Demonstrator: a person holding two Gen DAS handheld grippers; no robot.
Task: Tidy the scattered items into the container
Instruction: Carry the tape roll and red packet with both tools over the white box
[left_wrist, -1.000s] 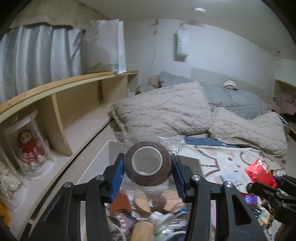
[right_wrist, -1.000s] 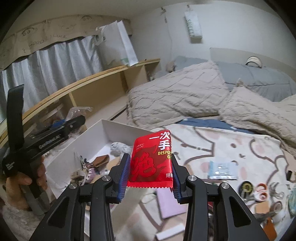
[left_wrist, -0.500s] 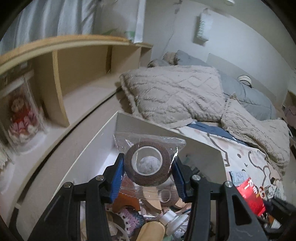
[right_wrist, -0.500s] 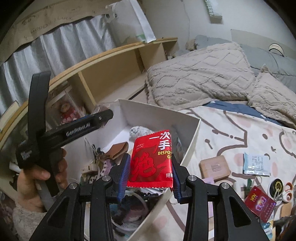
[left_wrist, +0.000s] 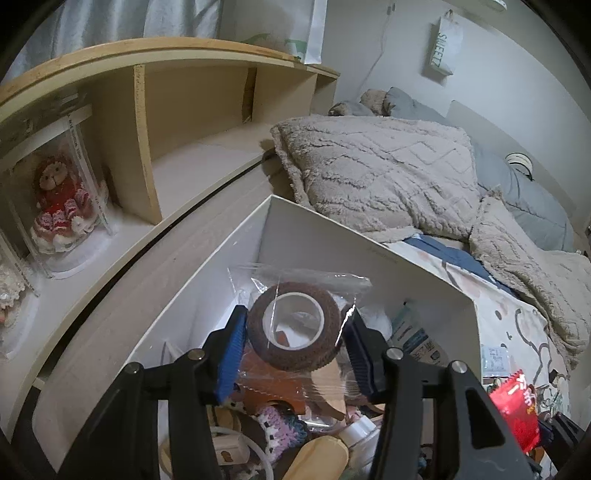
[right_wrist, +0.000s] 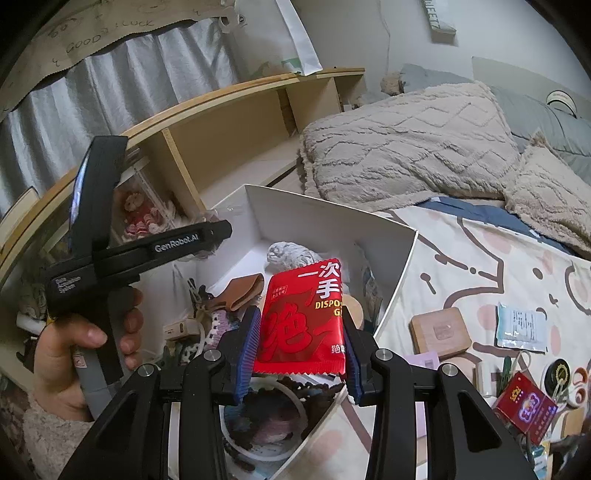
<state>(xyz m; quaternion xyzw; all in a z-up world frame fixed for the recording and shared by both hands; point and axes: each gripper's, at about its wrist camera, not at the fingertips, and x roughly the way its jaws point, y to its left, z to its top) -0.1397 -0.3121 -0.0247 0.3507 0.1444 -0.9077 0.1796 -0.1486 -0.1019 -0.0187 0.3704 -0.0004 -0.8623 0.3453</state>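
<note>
My left gripper is shut on a brown tape roll in a clear bag and holds it over the white box, which holds several small items. My right gripper is shut on a red packet with Chinese print and holds it above the box's near right side. The red packet also shows at the lower right of the left wrist view. The left gripper's black body and the hand holding it show in the right wrist view.
The box sits on a patterned bed sheet beside a wooden shelf with a boxed doll. A wooden block, white sachet, red box and tape rolls lie scattered to the right. Beige blankets lie behind.
Both grippers have tilted down and moved over the box. The tape roll now hangs lower inside the box's opening, and the red packet has come closer above the contents.
</note>
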